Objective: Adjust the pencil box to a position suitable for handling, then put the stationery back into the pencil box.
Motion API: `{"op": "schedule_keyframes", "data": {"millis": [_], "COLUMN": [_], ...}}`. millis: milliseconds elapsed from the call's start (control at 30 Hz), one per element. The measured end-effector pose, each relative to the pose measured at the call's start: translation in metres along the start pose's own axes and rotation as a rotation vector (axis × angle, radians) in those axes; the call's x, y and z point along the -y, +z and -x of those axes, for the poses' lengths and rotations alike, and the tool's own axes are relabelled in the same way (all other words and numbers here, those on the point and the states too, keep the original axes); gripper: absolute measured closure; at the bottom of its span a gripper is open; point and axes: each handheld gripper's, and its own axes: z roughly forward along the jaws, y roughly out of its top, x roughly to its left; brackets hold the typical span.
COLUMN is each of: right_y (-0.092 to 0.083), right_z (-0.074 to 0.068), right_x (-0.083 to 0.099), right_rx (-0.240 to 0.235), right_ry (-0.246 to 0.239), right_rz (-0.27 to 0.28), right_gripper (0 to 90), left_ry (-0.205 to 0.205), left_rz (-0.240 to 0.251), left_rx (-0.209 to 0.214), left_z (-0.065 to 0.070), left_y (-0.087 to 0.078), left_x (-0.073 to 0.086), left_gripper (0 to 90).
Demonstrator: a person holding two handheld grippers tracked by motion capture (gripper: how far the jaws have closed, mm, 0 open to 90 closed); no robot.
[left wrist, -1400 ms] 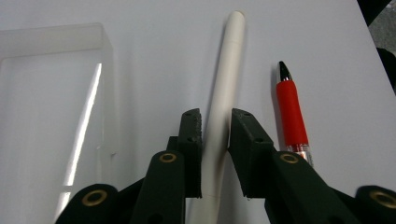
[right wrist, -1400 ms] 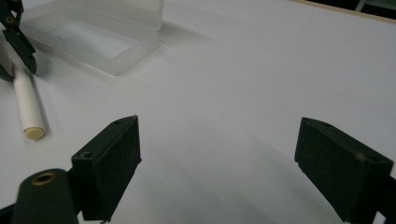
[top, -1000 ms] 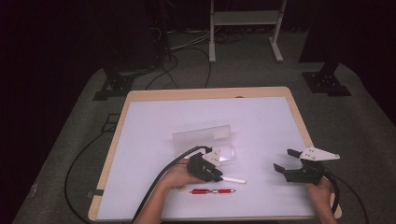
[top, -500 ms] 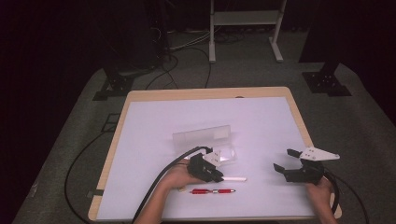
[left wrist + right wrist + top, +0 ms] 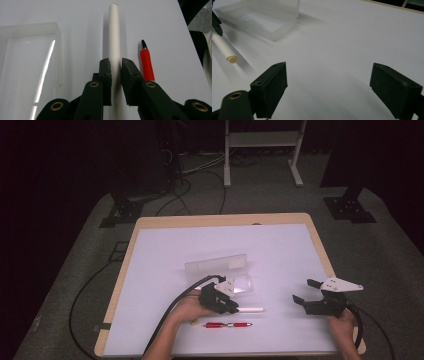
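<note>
My left gripper (image 5: 116,66) pinching white pen (image 5: 114,37) — barrel runs straight out between pads, above tabletop (image 5: 280,250). Red pen (image 5: 147,64) just beside, clear case (image 5: 27,60) on other side. My right gripper (image 5: 328,87) spread wide, nothing in it — well apart.

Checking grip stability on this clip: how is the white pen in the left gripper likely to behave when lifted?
The white pen looks like a smooth, straight cylinder, so it is probably stiff and light. Its rounded barrel would likely roll if released. The left gripper clamps it near one end, so the long free end may droop or pivot.
</note>
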Motion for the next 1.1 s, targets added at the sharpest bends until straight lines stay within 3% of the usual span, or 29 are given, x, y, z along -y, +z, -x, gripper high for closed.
{"op": "schedule_keyframes", "data": {"millis": [600, 1100], "right_y": [0.000, 0.000], "right_z": [0.000, 0.000], "right_x": [0.000, 0.000], "right_rx": [-0.003, -0.002], "right_ry": [0.000, -0.001], "right_rz": [0.001, 0.001], "right_gripper": [13.6, 13.6], "left_ry": [-0.009, -0.027], "left_rz": [0.013, 0.039], "left_rx": [-0.014, -0.054], "left_z": [0.001, -0.001], "left_y": [-0.014, -0.033], "left_x": [-0.002, -0.001], "left_gripper": [78.8, 78.8]}}
